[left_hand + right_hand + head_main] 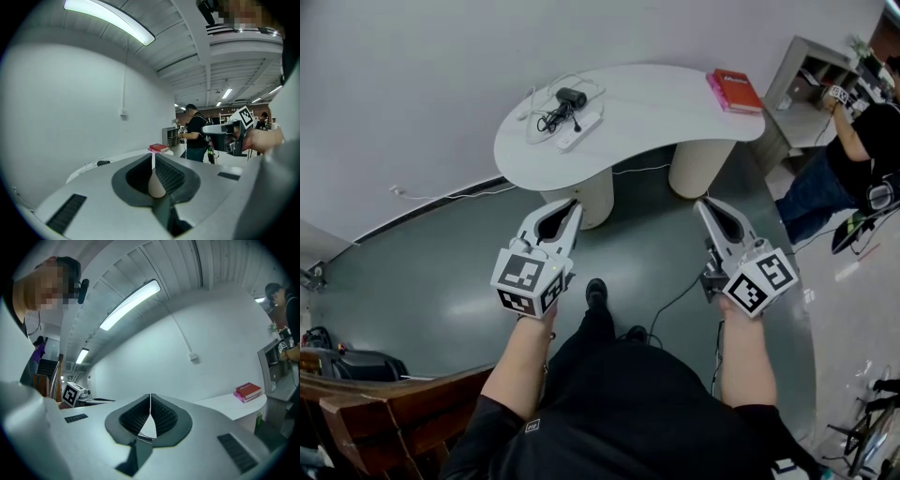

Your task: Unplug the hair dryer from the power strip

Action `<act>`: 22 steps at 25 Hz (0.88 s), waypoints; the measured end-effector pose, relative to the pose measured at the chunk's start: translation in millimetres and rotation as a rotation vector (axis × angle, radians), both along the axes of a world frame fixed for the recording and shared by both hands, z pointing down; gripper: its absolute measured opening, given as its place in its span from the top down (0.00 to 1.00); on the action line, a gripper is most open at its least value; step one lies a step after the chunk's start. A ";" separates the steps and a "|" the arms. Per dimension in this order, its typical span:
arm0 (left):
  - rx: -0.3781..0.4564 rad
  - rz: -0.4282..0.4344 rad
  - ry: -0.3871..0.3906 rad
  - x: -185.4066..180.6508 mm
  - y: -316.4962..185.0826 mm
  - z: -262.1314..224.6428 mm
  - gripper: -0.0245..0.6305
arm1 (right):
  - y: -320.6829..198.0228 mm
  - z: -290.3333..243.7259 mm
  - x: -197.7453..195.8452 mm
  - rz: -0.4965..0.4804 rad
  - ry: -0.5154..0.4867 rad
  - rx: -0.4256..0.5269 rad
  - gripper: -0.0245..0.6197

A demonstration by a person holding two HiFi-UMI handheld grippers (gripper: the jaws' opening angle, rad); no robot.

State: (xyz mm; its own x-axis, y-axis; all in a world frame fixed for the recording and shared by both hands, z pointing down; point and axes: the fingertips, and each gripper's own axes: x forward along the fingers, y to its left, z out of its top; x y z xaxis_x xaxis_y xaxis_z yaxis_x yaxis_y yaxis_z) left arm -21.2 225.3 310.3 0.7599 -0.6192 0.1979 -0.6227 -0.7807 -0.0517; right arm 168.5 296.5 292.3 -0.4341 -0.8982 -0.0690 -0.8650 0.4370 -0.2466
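A black hair dryer (571, 97) lies on the far left part of the white curved table (656, 112), its cord bundled next to a white power strip (579, 129). In the left gripper view the dryer (103, 162) is a small dark shape at the table's left end. Both grippers hang over the floor, well short of the table and pointing at it. My left gripper (574, 205) (153, 158) is shut with nothing in it. My right gripper (701, 203) (150, 398) is shut and empty too.
A red book (734, 90) (158, 148) (248, 391) lies at the table's right end. Two thick pedestals (698, 169) carry the table. A person in black (862, 141) stands by shelves at the right. A cable (670, 305) runs over the floor; a wooden chair (356, 398) stands lower left.
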 end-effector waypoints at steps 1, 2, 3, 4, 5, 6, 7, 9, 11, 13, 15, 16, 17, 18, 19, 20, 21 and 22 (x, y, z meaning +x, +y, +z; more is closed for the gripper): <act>-0.002 -0.004 0.001 -1.7 -9.2 2.4 0.92 | -7.8 2.3 -0.7 0.000 0.001 -0.005 0.91; -0.006 -0.007 0.005 -3.2 -19.5 5.1 0.92 | -15.9 4.9 -1.3 0.000 0.004 -0.011 0.91; -0.010 -0.009 0.009 -4.4 -30.6 7.5 0.92 | -24.5 7.2 -1.7 0.002 0.007 -0.017 0.91; -0.012 -0.010 0.014 -5.3 -42.4 9.1 0.92 | -33.9 8.8 -2.0 0.006 0.009 -0.021 0.91; -0.014 -0.007 0.018 -5.7 -55.0 9.9 0.92 | -44.4 9.6 -1.9 0.011 0.012 -0.023 0.91; -0.013 -0.003 0.021 -5.6 -68.2 10.0 0.92 | -56.0 9.7 -1.3 0.017 0.014 -0.025 0.91; -0.012 0.004 0.022 -4.8 -81.5 9.5 0.92 | -68.5 8.9 -0.1 0.025 0.015 -0.026 0.91; -0.007 0.020 0.020 -2.1 -108.0 7.3 0.92 | -95.5 5.9 2.8 0.041 0.015 -0.025 0.91; -0.002 0.035 0.017 -1.1 -134.2 4.9 0.92 | -124.3 1.7 2.1 0.051 0.017 -0.024 0.91; -0.002 0.043 0.016 -4.3 -160.1 3.8 0.92 | -153.4 -2.3 -4.6 0.052 0.020 -0.025 0.91; -0.008 0.046 0.018 -9.7 -184.1 4.2 0.92 | -180.0 -4.2 -14.7 0.044 0.024 -0.032 0.91; -0.012 0.046 0.020 -12.5 -195.2 4.7 0.92 | -192.0 -4.3 -20.2 0.038 0.027 -0.036 0.91; -0.015 0.047 0.022 -15.6 -205.5 5.6 0.92 | -203.2 -4.0 -25.8 0.033 0.030 -0.041 0.91; -0.018 0.048 0.024 -19.3 -215.3 6.8 0.92 | -213.7 -3.1 -31.2 0.029 0.033 -0.046 0.91; -0.021 0.049 0.025 -23.5 -224.7 8.3 0.92 | -223.6 -1.7 -36.3 0.027 0.035 -0.051 0.91; -0.024 0.050 0.027 -28.3 -233.7 9.8 0.92 | -233.0 -0.3 -40.9 0.028 0.035 -0.057 0.91; -0.028 0.050 0.029 -33.4 -242.4 11.2 0.92 | -242.0 1.0 -45.2 0.031 0.034 -0.062 0.91; -0.032 0.049 0.031 -38.6 -250.5 12.3 0.92 | -250.4 1.9 -49.5 0.033 0.034 -0.068 0.91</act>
